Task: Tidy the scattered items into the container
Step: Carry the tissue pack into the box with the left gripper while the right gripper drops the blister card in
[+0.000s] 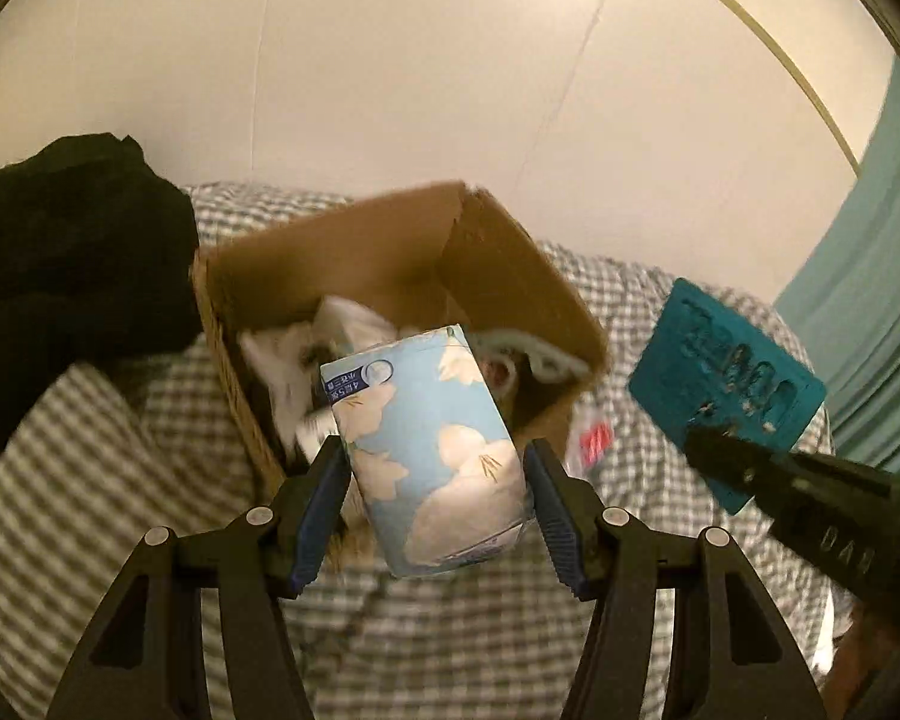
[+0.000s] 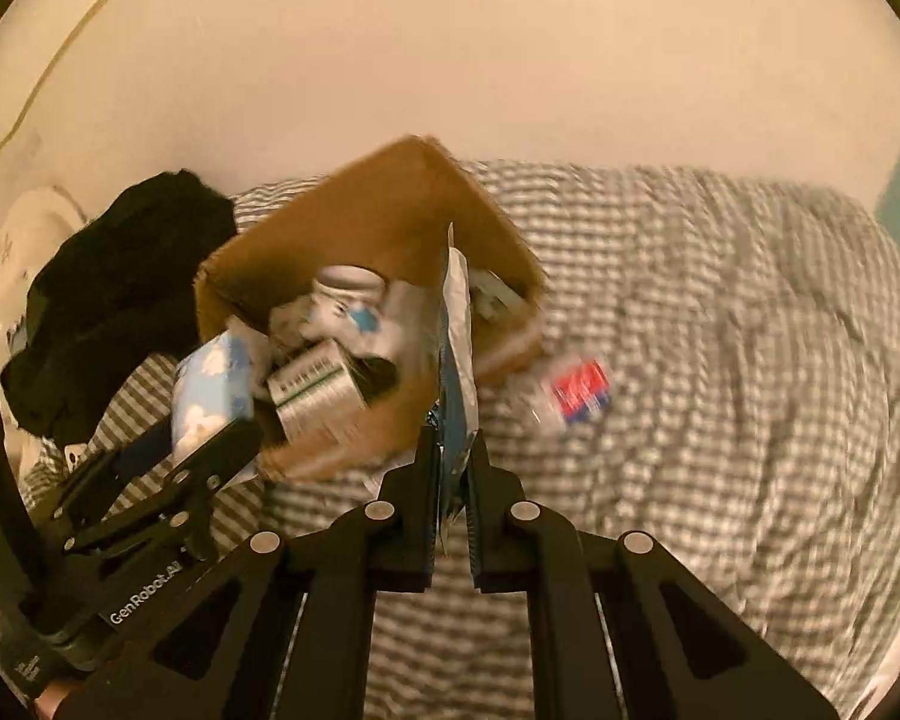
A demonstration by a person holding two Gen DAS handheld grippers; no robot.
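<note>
An open cardboard box (image 1: 498,276) stands on a checked bedspread, with several items inside; it also shows in the right wrist view (image 2: 384,210). My left gripper (image 1: 435,468) is shut on a blue tissue pack with white clouds (image 1: 426,444) and holds it above the box's near edge; the pack also shows in the right wrist view (image 2: 210,390). My right gripper (image 2: 455,456) is shut on a thin blue and white flat packet (image 2: 457,348), held edge-on beside the box's near right wall. In the left wrist view this packet (image 1: 726,378) appears as a teal card right of the box.
A small red and white packet (image 2: 576,396) lies on the bedspread (image 2: 720,360) right of the box. A black cloth (image 1: 72,264) is heaped left of the box. A cream wall (image 1: 390,72) rises behind the bed.
</note>
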